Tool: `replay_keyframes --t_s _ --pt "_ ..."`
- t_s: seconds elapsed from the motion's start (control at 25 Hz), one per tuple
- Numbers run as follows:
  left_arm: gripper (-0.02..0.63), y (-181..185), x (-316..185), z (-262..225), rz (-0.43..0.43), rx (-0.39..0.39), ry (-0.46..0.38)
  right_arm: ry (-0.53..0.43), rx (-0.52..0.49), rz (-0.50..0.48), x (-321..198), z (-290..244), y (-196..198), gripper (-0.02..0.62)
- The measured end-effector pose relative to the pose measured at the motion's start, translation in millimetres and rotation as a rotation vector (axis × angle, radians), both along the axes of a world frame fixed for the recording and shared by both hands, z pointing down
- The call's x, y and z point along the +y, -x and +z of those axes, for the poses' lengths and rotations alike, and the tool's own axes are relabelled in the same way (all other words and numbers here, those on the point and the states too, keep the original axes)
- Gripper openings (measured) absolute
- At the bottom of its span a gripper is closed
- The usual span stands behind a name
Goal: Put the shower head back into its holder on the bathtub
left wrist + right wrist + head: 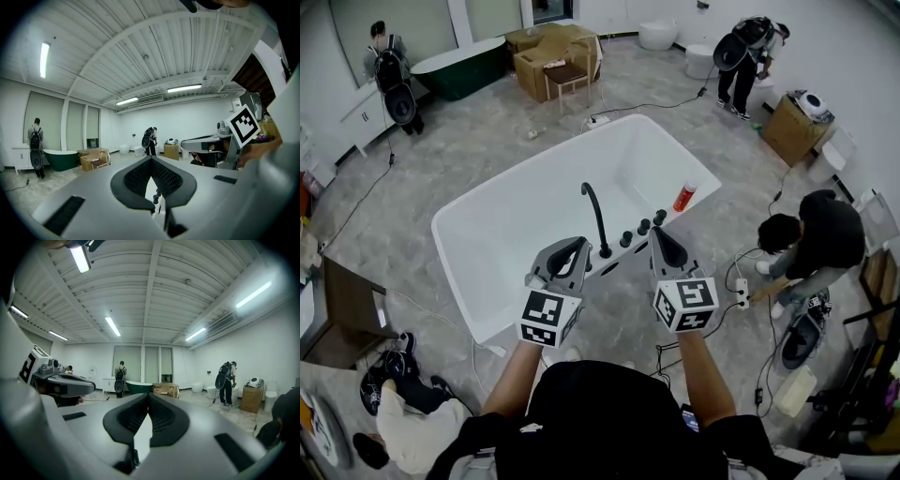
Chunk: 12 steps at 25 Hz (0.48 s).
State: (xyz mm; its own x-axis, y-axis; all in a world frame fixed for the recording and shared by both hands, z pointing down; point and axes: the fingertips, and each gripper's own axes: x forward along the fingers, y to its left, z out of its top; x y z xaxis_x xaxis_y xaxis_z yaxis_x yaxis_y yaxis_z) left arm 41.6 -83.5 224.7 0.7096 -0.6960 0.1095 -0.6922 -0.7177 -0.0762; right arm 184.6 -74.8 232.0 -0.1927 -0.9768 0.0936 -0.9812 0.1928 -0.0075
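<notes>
**Head view.** A white rectangular bathtub (487,234) stands on the grey floor. Its near rim carries a black curved faucet (596,217) and a row of black round knobs (643,227). A red bottle (685,196) stands upright on the rim at the row's far end. The shower head cannot be singled out among these black fittings (they are too small here), and neither claw carries it. The left claw (579,246) and right claw (658,234) hover over the near rim, one on each side of the faucet, apart from each other.

**Left gripper view.** The left claw (151,158) has its jaws pressed together at the tips, with nothing pinched. Below the tips a narrow gap shows white tub surface and a small black fitting (156,197). The right claw's marker cube (243,125) sits at the right edge. A dark green freestanding tub (60,158) and brown cardboard boxes (93,159) stand by the far wall.

**Right gripper view.** The right claw (148,395) is likewise closed tip to tip and empty. The left claw's grey body (61,383) shows at the left. The dark green tub (140,386) lies straight ahead in the distance.
</notes>
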Motion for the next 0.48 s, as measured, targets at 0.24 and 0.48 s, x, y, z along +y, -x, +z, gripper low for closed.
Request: replay_keyframes --t_s 0.24,0.48 --pt "0.012 4.1 -1.3 1.0 -0.008 0.010 0.002 -0.007 0.031 0.002 -1.9 0.5 5.2 0.023" --pt "0.012 2.6 -4.5 0.6 -0.003 0.020 -0.004 -0.009 0.033 0.003 -5.2 2.3 7.3 0.023"
